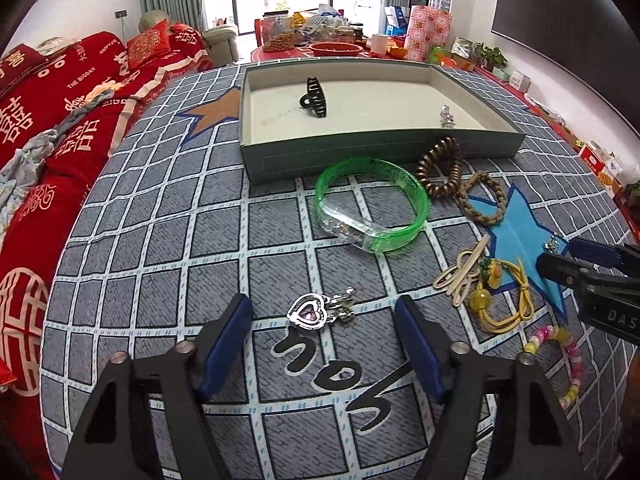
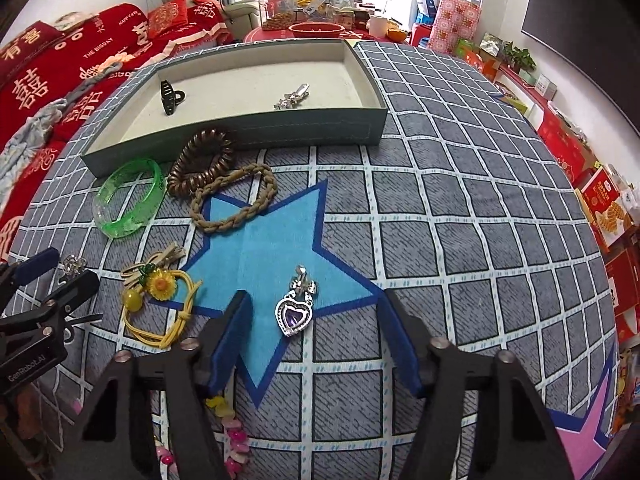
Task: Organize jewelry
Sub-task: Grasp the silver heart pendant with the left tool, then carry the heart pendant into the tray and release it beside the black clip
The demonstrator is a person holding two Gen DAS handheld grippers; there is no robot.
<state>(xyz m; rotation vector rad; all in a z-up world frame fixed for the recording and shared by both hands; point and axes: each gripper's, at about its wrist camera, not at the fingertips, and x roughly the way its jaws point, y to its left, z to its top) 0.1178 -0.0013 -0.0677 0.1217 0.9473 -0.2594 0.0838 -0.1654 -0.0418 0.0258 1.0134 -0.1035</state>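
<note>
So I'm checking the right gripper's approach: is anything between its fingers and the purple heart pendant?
Nothing visible does. The heart pendant lies alone on the blue star, between the right gripper and its open, untouching fingers.

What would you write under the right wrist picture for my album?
Open right gripper hovers over a purple heart pendant on the blue star.
</note>
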